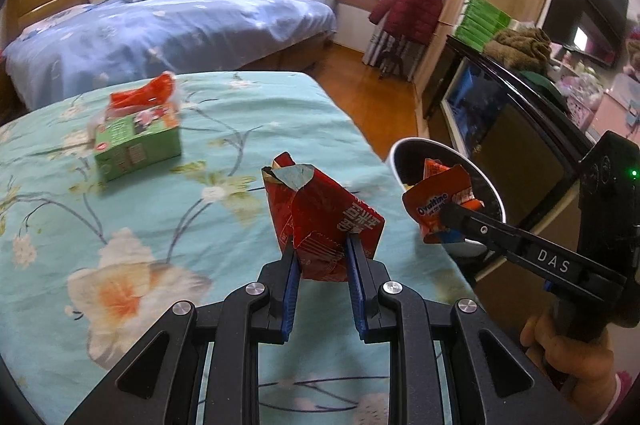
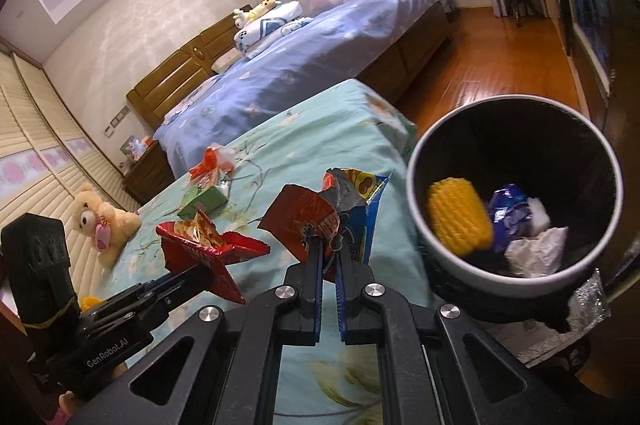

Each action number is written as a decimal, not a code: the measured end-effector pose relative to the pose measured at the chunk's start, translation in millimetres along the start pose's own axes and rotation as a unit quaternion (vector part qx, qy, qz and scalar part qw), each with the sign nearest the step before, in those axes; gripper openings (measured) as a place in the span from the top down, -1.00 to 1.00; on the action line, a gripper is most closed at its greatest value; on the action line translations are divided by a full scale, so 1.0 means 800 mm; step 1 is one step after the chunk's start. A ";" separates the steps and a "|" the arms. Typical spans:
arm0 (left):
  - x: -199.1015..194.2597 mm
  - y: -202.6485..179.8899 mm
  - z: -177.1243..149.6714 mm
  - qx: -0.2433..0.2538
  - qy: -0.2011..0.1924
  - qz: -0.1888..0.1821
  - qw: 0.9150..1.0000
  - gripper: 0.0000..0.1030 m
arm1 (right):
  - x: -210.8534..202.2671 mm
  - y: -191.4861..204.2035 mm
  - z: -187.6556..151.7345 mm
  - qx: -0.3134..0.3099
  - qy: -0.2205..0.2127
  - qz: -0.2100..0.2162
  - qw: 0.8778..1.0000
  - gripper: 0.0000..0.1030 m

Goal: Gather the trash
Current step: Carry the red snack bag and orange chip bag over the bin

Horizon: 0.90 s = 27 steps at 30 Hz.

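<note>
**Wrappers pinched in both tongs, bin just ahead**

Wrappers are the trash here, and one sits in each tool. The left gripper [image 1: 322, 249] is pinching a red crumpled packet [image 1: 320, 221], its blue pads [image 1: 291, 265] pressed against the lower folds so the torn top stands up above the fingertips. The right gripper [image 2: 328, 253] has its fingers pressed nearly together on an orange and blue snack wrapper [image 2: 340, 209], which fans out above and to either side of the tips.

Ahead and to the right of the right gripper stands the trash bin [image 2: 440, 149], round, pale outside, dark inside, its mouth open. It already holds a yellow corn cob [image 2: 460, 217], a blue foil wrapper [image 2: 508, 213] and some crumpled white paper [image 2: 536, 249]. The step in hand looks like the carry to the bin; neither wrapper is over its mouth yet as far as I can tell.

Next, each gripper would need to be brought over the rim and opened so that its load drops inside.

Both wrappers are thin, creased foil film, light and springy, so they may cling to the pads. Beyond the left gripper, a green tissue box [image 1: 138, 145] rests on the floral bedsheet [image 1: 200, 225], soft and rumpled.
</note>
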<state>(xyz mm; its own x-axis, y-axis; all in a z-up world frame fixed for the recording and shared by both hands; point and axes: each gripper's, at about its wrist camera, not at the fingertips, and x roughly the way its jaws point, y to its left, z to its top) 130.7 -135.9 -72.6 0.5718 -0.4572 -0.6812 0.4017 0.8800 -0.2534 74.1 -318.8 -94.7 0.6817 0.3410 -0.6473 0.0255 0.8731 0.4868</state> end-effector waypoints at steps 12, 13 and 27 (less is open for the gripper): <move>0.032 -0.043 0.013 0.037 0.014 -0.016 0.999 0.60 | -0.026 -0.039 0.002 0.017 -0.016 -0.029 0.999 0.90; 0.034 -0.045 0.014 0.040 0.015 -0.017 0.999 0.60 | -0.028 -0.043 0.003 0.019 -0.017 -0.031 0.999 0.90; 0.074 -0.082 0.038 0.071 0.024 -0.030 0.997 0.59 | -0.040 -0.091 0.019 0.040 -0.026 -0.067 0.997 0.90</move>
<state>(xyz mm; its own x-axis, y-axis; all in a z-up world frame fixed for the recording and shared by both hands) 159.7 -224.8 -75.3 0.5099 -0.4984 -0.7012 0.5330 0.8228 -0.1973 61.2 -398.7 -100.8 0.7049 0.2038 -0.6794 0.1755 0.8780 0.4454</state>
